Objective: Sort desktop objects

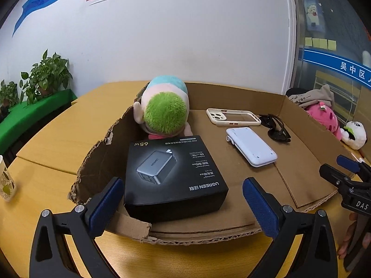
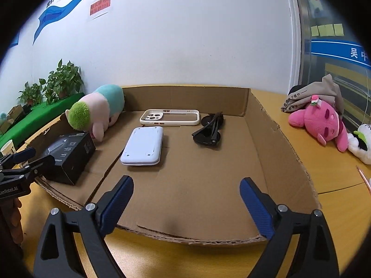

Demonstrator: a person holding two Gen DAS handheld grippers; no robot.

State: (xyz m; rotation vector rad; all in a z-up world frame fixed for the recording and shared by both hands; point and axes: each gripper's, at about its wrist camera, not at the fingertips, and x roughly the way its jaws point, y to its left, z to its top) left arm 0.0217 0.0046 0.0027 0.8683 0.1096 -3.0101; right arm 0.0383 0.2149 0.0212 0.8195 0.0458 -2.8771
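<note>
A shallow cardboard tray (image 1: 296, 120) (image 2: 262, 125) lies on the wooden table. In it are a black charger box (image 1: 174, 173) (image 2: 69, 155), a plush toy with green hair (image 1: 164, 108) (image 2: 97, 113), a white phone case (image 1: 234, 117) (image 2: 170, 117), a white flat device (image 1: 251, 147) (image 2: 142, 148) and black sunglasses (image 1: 277, 128) (image 2: 209, 131). My left gripper (image 1: 183, 206) is open, its fingers either side of the box's near end, not touching. My right gripper (image 2: 186, 206) is open and empty over the tray's near edge.
A pink plush (image 2: 324, 122) (image 1: 324, 118), a white plush (image 2: 363, 143) (image 1: 354, 134) and a grey cloth (image 2: 317, 92) lie on the table right of the tray. A paper cup (image 1: 5, 180) (image 2: 8, 147) stands at left. Potted plants (image 1: 46, 74) line the wall.
</note>
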